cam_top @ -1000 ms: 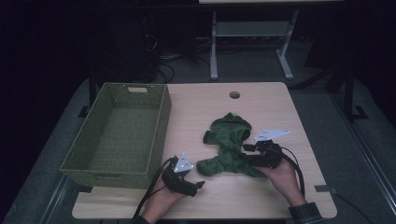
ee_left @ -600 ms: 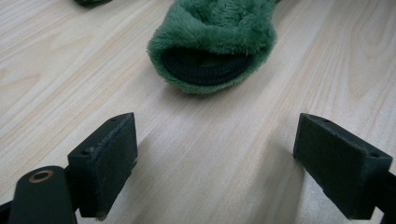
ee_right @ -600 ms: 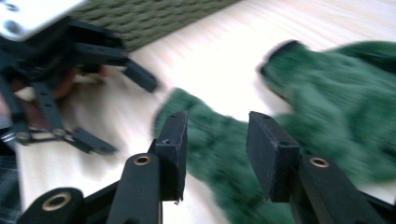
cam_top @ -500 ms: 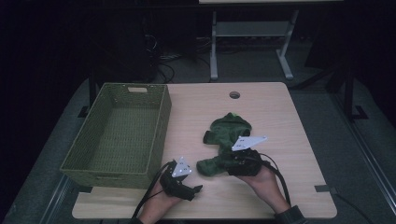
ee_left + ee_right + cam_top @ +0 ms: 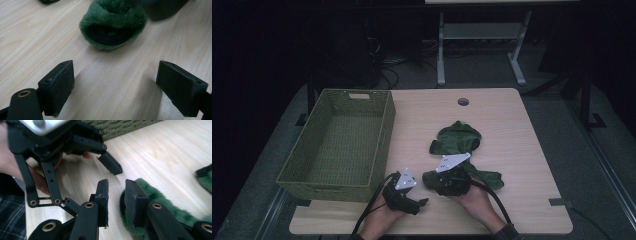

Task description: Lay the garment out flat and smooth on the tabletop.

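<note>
While R jaws closing, garment (image 5: 458, 142) cuff near table (image 5: 532, 150) front edge.

Fuzzy green cloth garment (image 5: 459, 142), matt wooden table (image 5: 522, 130)

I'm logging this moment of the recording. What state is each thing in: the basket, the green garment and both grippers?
Basket: upright, nothing inside.
Green fuzzy garment: crumpled on the table, outside the basket.
Left gripper: open, nothing between its jaws.
Right gripper: jaws have just been closing, a narrow gap left, at the garment's cuff, no grip visible.
</note>
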Motion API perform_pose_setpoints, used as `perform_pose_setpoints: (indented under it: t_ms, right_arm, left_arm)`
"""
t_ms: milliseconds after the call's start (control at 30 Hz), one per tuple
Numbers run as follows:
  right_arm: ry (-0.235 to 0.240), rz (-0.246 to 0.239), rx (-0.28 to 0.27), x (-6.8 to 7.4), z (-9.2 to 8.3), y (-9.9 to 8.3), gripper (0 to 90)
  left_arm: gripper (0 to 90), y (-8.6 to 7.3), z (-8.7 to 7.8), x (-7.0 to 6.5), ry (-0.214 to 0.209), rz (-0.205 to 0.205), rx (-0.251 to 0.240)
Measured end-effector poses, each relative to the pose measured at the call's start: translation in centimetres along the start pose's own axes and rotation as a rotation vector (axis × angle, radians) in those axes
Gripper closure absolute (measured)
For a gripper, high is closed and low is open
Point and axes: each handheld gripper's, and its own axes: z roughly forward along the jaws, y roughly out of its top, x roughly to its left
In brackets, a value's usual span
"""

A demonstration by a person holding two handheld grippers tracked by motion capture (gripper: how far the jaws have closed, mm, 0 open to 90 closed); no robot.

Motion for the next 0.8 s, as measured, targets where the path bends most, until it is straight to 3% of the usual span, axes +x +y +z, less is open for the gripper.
perform_pose_setpoints:
  t_ms: [167,433,600,800]
  right_arm:
    - [-0.015,0.004,0.042,-0.3,1.6,-0.1,72.2]
    - [-0.091,-0.012,0.102,-0.5,3.5,-1.0,70.0]
    - [-0.15,-0.036,0.084,-0.2,3.7,-1.4,82.7]
    - [-0.118,-0.018,0.082,-0.3,3.6,-1.5,87.1]
  left_arm:
    - [14.2,0.0,0.0,0.0,0.001,0.003,-0.001]
    - [14.2,0.0,0.0,0.1,0.003,0.016,0.005]
    - [14.2,0.0,0.0,0.1,-0.001,0.009,0.006]
    - [14.1,0.0,0.0,0.1,-0.001,0.012,0.007]
